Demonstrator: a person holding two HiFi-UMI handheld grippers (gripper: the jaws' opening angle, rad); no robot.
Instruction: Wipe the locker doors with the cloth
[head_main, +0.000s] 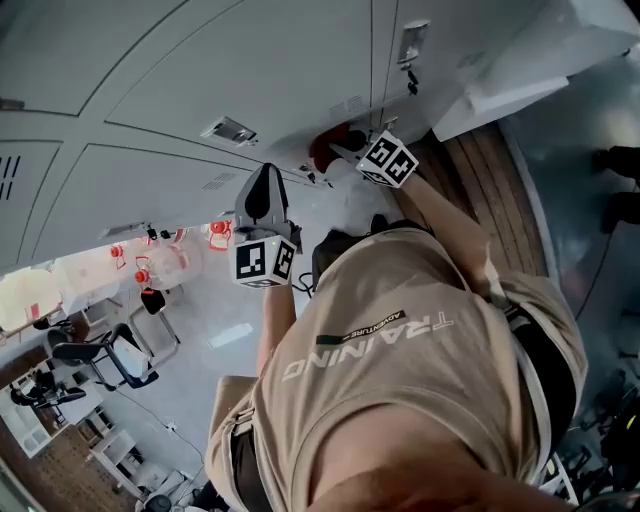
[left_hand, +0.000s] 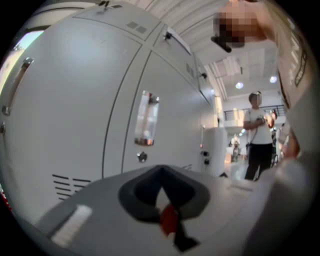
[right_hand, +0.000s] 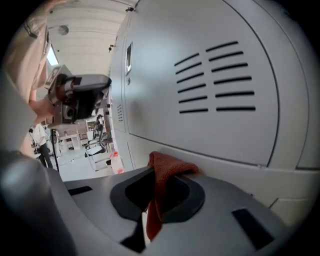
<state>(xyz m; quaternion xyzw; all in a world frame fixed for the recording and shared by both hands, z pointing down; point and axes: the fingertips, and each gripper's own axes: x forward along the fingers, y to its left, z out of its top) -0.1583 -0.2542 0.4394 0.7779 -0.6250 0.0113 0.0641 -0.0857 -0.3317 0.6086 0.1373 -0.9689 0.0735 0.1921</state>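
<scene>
Cloth pinched in right gripper jaws, bunched end aimed at locker door at 1 o'clock, ready for rubbing. Left gripper jaws together, empty, parked at 8 o'clock in head view, likely keeping clear.

Head view: cloth largely hidden behind right gripper; red scrap at left gripper jaw tips blurred, possibly fabric.
</scene>
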